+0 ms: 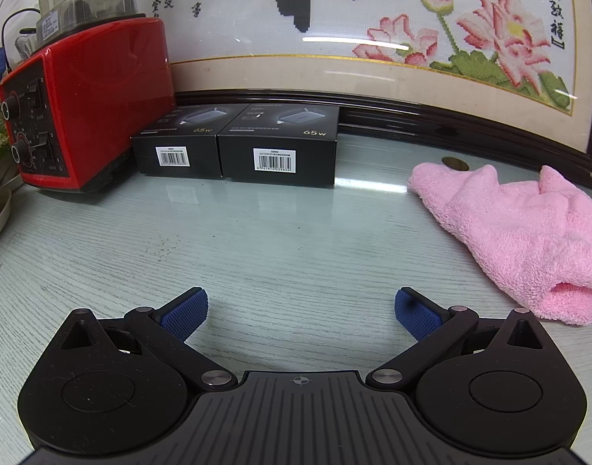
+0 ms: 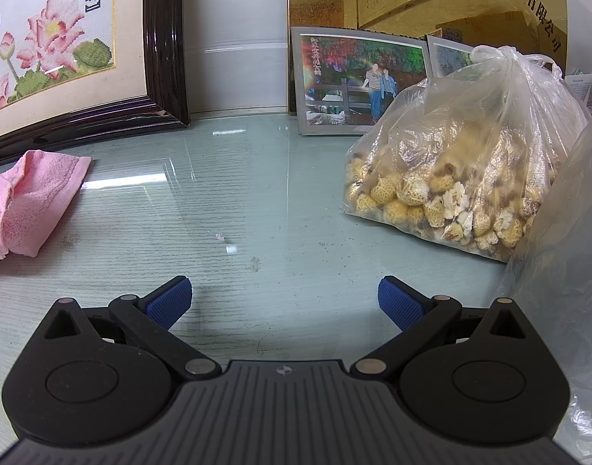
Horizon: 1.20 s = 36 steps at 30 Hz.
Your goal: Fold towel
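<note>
towel (image 1: 528, 232) sits crumpled between both grippers, right of left gripper (image 1: 300, 312), left of right gripper (image 2: 284, 302); both wide, empty

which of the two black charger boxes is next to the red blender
The left black charger box; it sits beside the red blender, while the right black charger box lies farther away.
</note>
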Tool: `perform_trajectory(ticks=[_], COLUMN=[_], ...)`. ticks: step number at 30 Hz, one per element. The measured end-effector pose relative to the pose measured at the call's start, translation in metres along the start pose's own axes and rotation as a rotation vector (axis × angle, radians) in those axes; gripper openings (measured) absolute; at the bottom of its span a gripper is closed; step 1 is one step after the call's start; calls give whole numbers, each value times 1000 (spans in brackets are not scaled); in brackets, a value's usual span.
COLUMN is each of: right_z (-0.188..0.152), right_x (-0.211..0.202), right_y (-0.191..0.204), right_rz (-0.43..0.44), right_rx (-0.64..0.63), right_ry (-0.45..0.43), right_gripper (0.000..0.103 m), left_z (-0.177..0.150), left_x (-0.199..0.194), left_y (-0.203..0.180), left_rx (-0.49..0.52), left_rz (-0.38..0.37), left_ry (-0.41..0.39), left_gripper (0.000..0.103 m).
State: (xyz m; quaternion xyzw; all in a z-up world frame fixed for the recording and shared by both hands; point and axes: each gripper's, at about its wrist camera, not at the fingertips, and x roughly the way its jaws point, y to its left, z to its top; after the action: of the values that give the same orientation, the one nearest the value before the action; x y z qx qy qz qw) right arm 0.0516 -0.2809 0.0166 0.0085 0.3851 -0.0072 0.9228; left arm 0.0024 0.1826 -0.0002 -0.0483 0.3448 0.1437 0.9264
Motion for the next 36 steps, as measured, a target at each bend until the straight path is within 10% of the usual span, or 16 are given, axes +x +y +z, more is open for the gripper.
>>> perform_trajectory(ticks=[17, 36], right_z=[16, 33], right_x=[-20, -42], right_y=[42, 93], right_rz=[5, 523], right_rx=[-40, 6], right_ry=[-21, -125], right_gripper=[103, 103], left_z=[0, 0], left_x=[0, 1], left_y=[0, 0], left_rx=[0, -1], left_rz=[0, 0], left_ry=[0, 0], left_gripper=[103, 103])
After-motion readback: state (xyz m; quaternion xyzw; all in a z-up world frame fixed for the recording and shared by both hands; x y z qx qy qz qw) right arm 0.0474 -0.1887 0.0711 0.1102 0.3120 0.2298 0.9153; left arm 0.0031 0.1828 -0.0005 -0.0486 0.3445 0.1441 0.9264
